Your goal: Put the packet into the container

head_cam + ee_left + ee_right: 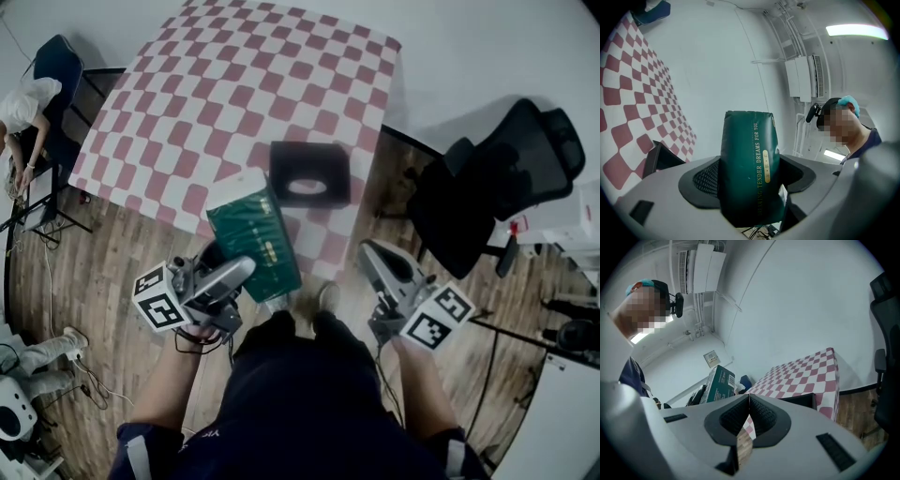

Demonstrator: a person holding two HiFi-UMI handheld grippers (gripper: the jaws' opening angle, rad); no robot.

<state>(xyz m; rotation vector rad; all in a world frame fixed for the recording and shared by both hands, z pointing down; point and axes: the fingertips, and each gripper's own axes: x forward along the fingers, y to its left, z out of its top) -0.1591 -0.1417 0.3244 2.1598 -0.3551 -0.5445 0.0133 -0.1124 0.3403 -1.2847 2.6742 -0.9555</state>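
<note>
The left gripper [239,274] clamps the green packet [255,236] by its near end, holding it mid-frame just below the black container [281,161] (seemingly empty) on the checkered counter [225,84], ready for lowering in, while the right gripper [377,255] hangs closed and empty.

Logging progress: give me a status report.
Left gripper shut on packet. Right gripper shut, empty. Packet in air, short of container. Path looks clear.

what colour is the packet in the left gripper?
Dark green packet with gold lettering, clearest in the left gripper view.
</note>
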